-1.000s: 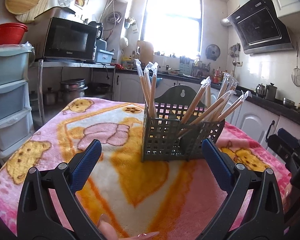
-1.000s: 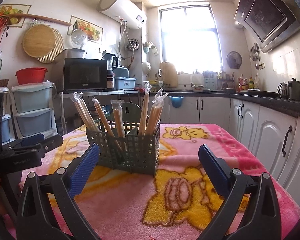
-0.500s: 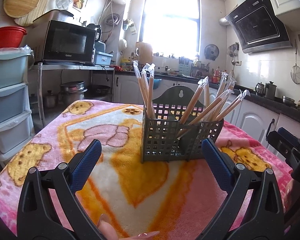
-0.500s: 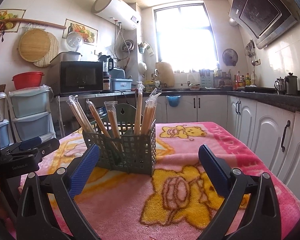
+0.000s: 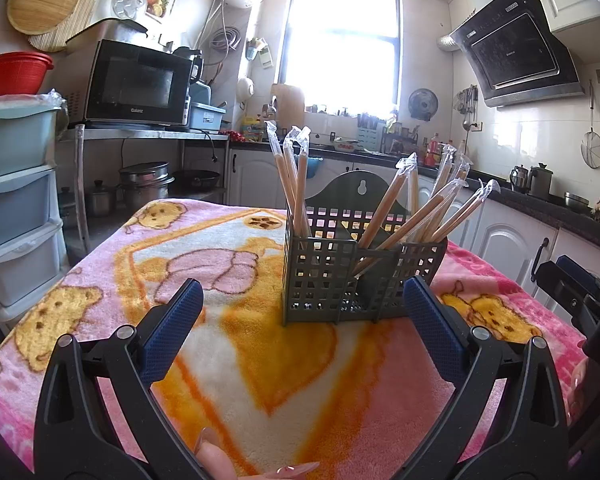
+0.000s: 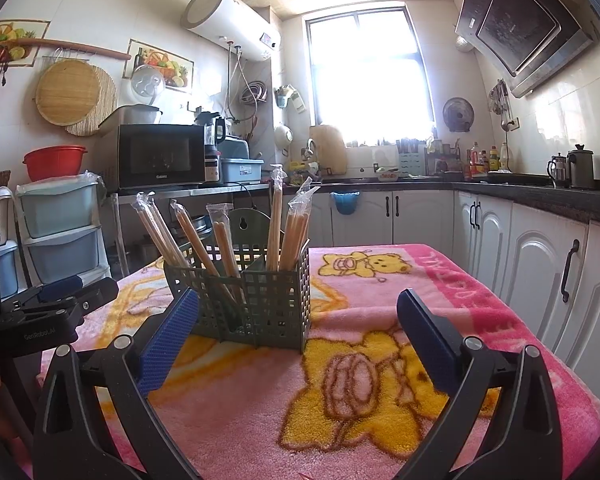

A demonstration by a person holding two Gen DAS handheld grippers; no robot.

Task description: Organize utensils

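Note:
A dark grey perforated utensil holder (image 5: 360, 276) (image 6: 256, 300) stands on a pink cartoon-bear blanket (image 5: 228, 344) (image 6: 340, 380) that covers the table. Several plastic-wrapped chopstick pairs (image 5: 292, 184) (image 6: 220, 248) lean in its compartments, some upright, some tilted. My left gripper (image 5: 304, 300) is open, just short of the holder, nothing between its blue pads. My right gripper (image 6: 298, 312) is also open and empty, near the holder's other side. Each gripper shows at the edge of the other's view.
Stacked plastic drawers (image 5: 16, 200) and a microwave (image 5: 136, 84) on a metal shelf stand to the left. White cabinets (image 6: 540, 264) and a dark counter run along the right. A person's fingertips (image 5: 216, 460) show at the bottom of the left wrist view.
Both cameras have shifted slightly, so the holder sits a touch differently in each view. Both grippers stay open and empty; the holder and chopsticks have not moved.

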